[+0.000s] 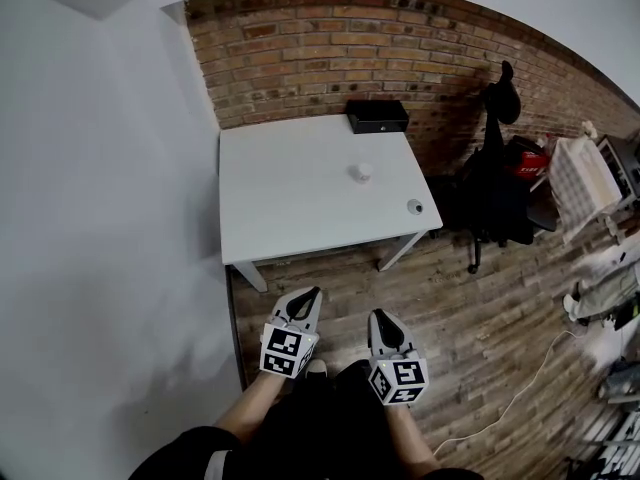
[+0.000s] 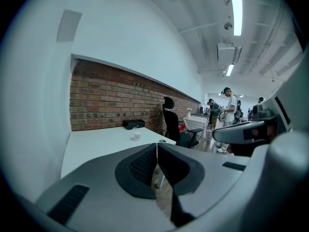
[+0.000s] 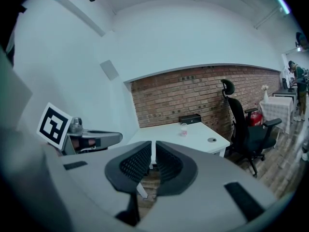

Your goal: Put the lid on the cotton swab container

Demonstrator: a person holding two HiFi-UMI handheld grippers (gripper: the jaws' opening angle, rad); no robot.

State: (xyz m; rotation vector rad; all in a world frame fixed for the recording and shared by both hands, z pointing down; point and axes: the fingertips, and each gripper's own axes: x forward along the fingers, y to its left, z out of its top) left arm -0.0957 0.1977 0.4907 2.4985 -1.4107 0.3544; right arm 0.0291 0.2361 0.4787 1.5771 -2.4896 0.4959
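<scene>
Grey plastic left gripper nearest, low over the brown wood-plank floor, short of the near edge of the white square table. Jaws clenched flat together, nothing between them. Matching grey right gripper just beside it, likewise short of the table's near edge, jaws closed tight and empty. Both pointed toward the table, well apart from everything on it.

On the table, near its right front corner: small round grey lid, lying flat, close to the right edge. Farther in, about mid-table and a little toward the right side: small white cotton swab container, upright, standing alone, clearly apart from the lid. Too small to tell its contents.

At the table's far edge, right of centre: low black rectangular box, up against the red brick wall behind the table. Plain white wall along the table's left side.

Right of the table, beside its right edge: black high-backed office chair on the plank floor. Beyond the chair, farther right of the table: several people standing, small and indistinct.
</scene>
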